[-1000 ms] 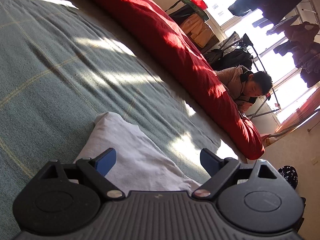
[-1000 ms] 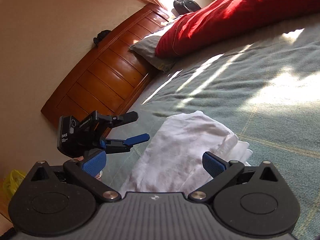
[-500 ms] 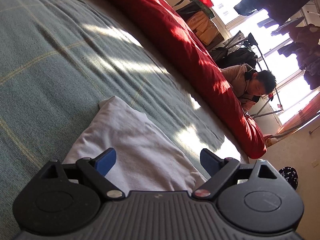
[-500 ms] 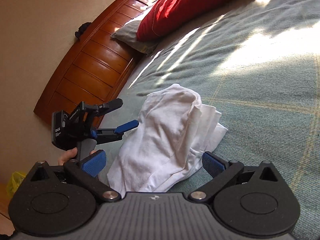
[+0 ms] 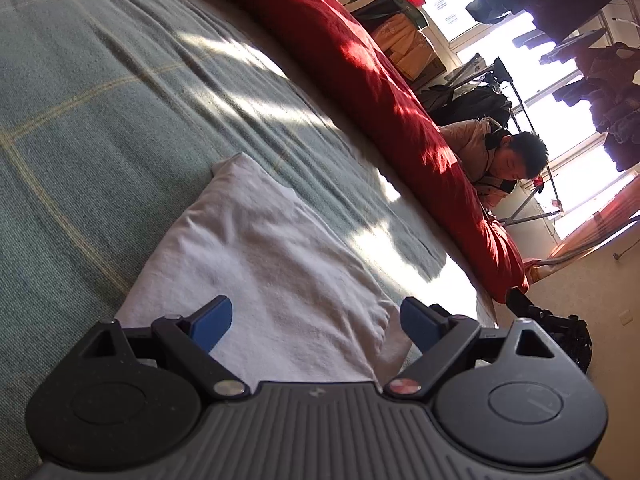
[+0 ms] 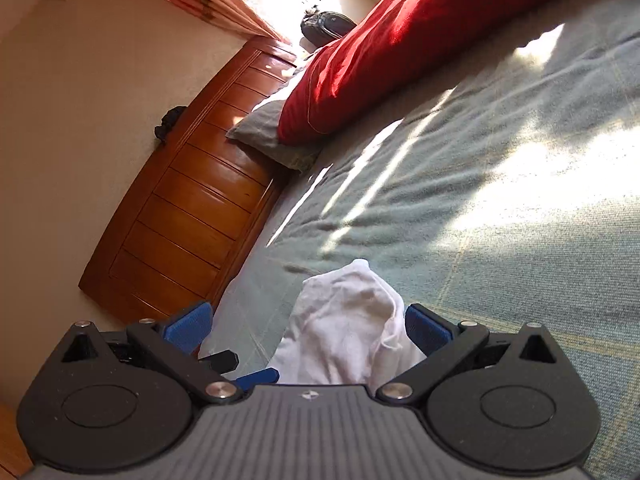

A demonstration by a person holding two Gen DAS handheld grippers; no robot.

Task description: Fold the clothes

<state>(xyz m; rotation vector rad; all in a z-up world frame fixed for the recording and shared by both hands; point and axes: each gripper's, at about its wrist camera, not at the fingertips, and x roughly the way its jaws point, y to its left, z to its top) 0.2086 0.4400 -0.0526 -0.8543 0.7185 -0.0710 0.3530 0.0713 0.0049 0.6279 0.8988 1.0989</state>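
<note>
Left gripper (image 5: 316, 322): fingers spread wide, nothing between the blue pads, low-centre of the left wrist view. White garment (image 5: 260, 264) lies folded flat on the green-grey blanket (image 5: 100, 120), filling centre frame and running under the gripper; far corner points to the upper left. Red duvet (image 5: 384, 92) runs diag. along the far bed edge, top centre to lower right. Seated person (image 5: 496, 152) beyond it at right, by the bright window (clothes hanging there, upper right).

Right gripper (image 6: 306, 330): fingers likewise released, gripping nothing. In the right wrist view the garment (image 6: 348, 332) sits bunched at bottom centre, between the pads; whether it touches them cannot be told. Wooden headboard (image 6: 192, 200) at left; grey pillow (image 6: 268, 132) under the duvet's end, upper centre.
</note>
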